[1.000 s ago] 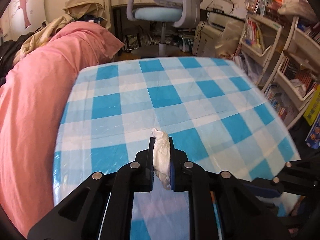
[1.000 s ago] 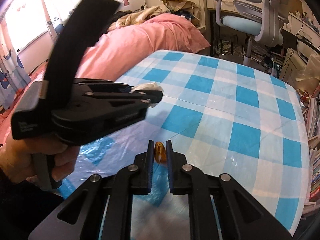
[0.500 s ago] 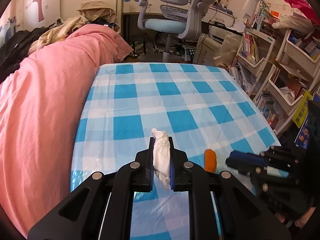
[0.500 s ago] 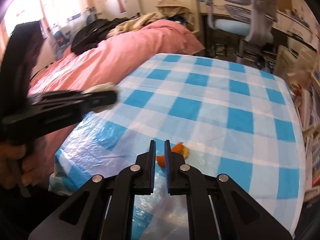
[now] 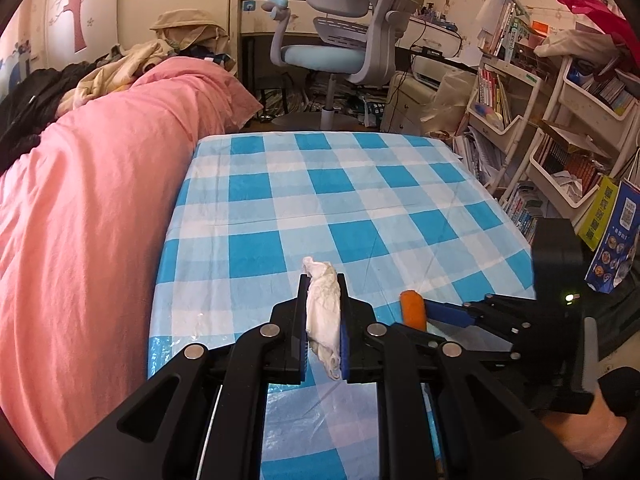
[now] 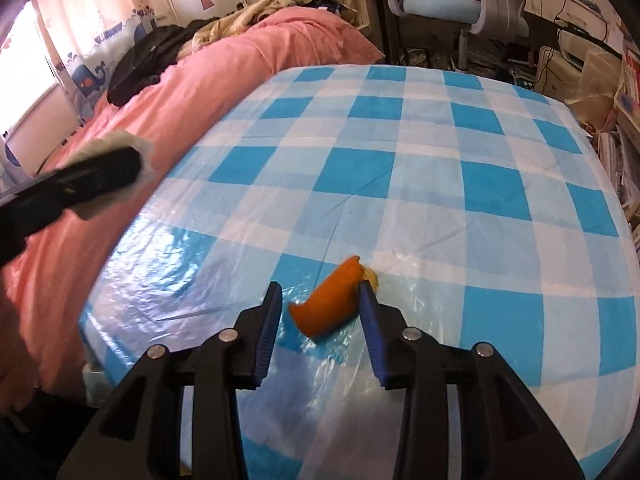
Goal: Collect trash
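Note:
A crumpled white tissue [image 5: 323, 312] is pinched in my left gripper [image 5: 323, 280], which hovers over the near left part of the blue-and-white checked table [image 5: 360, 184]. That gripper shows blurred at the left of the right wrist view, as the left gripper [image 6: 100, 176] with the tissue [image 6: 146, 156]. An orange peel [image 6: 326, 306] lies on the table [image 6: 440, 140] between the fingers of my right gripper [image 6: 320, 292]. Its jaws are opening; the peel rests against the right finger and the left pad stands apart. The left wrist view shows the peel [image 5: 412, 308] at the right gripper's fingertips [image 5: 434, 309].
A pink bedcover [image 5: 80, 220] runs along the table's left side, with clothes piled behind it. A grey office chair [image 5: 344, 40] stands beyond the far edge. Shelves of books [image 5: 560, 140] and paper bags [image 5: 612, 236] crowd the right side.
My right gripper's jaws have spread and sunk to the table around the orange peel. My left gripper, still holding the tissue, has drawn back toward the table's near left edge.

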`<state>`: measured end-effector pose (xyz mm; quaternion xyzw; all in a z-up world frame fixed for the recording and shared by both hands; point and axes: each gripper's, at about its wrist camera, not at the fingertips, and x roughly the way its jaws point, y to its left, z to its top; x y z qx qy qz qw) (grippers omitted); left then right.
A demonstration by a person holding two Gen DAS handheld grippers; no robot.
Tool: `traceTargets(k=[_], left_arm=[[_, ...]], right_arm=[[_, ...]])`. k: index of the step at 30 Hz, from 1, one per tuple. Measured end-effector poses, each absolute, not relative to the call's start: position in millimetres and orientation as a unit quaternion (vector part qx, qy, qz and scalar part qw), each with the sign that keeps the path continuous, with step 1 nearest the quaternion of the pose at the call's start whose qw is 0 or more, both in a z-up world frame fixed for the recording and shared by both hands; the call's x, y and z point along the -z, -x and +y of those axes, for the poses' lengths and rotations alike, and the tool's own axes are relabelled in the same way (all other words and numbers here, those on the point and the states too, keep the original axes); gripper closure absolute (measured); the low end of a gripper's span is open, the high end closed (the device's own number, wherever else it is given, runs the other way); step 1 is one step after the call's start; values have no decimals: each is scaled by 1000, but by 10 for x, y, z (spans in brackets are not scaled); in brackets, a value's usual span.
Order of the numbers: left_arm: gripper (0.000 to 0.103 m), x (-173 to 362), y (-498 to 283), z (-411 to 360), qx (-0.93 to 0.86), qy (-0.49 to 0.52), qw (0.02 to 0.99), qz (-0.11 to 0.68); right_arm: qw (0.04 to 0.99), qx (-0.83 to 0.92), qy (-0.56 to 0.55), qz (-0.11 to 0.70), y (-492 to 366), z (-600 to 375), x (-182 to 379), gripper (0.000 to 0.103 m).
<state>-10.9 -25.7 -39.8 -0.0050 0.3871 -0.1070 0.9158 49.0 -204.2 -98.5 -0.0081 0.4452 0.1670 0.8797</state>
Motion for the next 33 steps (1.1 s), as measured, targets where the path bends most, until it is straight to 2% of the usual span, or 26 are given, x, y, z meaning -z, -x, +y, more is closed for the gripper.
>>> traceTargets(k=[5, 14, 22, 25, 29, 33], left_arm=[[92, 351, 154, -264, 110, 4, 918, 381], [92, 311, 376, -238, 102, 1, 921, 376], [92, 358, 813, -203, 87, -2, 920, 382], [92, 436, 1053, -193, 83, 5, 915, 395], [92, 589, 1365, -213, 80, 9, 905, 417], [92, 782, 1710, -273, 77, 4, 892, 445]], right_arm=[[880, -187, 24, 435, -382, -1995, 921, 76], [873, -259, 11, 413, 91, -1908, 663, 76], [831, -337, 35, 441, 723, -1606, 783, 76], [817, -340, 42, 464, 881, -1550, 913, 74], [812, -329, 43, 480, 1000, -1588, 1001, 63], [831, -291, 31, 474, 1065, -1754, 954, 57]])
